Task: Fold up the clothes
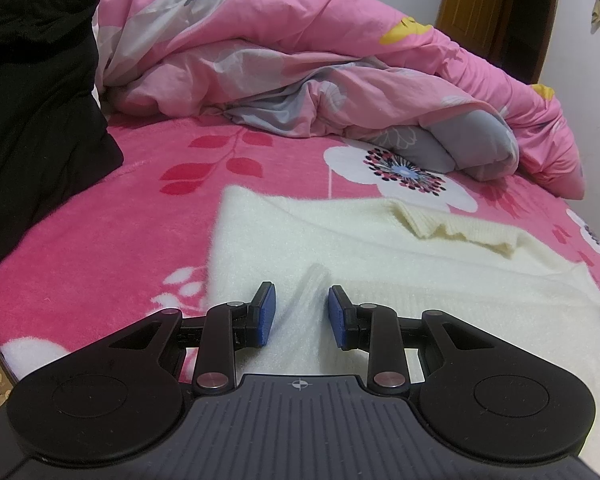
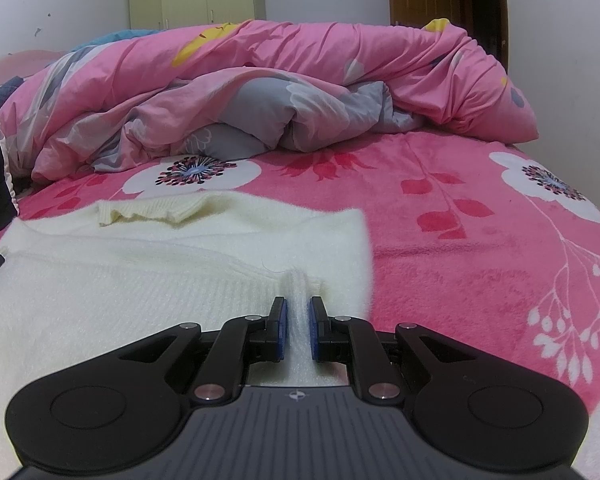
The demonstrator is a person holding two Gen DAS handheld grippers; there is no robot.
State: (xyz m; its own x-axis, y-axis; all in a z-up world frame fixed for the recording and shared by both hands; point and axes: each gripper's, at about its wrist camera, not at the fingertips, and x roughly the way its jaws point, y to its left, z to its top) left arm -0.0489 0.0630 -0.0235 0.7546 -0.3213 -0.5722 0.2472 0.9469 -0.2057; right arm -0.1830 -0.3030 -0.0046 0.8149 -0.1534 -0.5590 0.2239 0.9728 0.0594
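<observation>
Nearest in the left wrist view, the left gripper (image 1: 302, 316) has its blue pads set a little apart with a raised ridge of the sweater (image 1: 380, 264) pinched up between them; it appears to grip that fold, though the pads look only lightly pressed. In the right wrist view, the right gripper (image 2: 298, 326) is nearly closed, its pads squeezing a narrow pleat of the same sweater (image 2: 140, 280) at its near right edge.

The sweater should handle as light, soft and floppy: it will sag between the two holds and stretch if pulled hard. The fuzzy knit is not slippery, so a shallow pinch should hold. The near hem corners, left and right, look like the best places to take it, then lift together and carry toward the far edge.

It is cream-white, fluffy, with ribbed texture near the hem and a ribbed collar (image 1: 456, 226) lying crumpled at its far side. It lies flat on the near part of the pink flowered blanket (image 2: 460, 264). Beyond it sits a bunched pink and grey duvet (image 2: 300, 92), and at far left a black cloth (image 1: 32, 92)
</observation>
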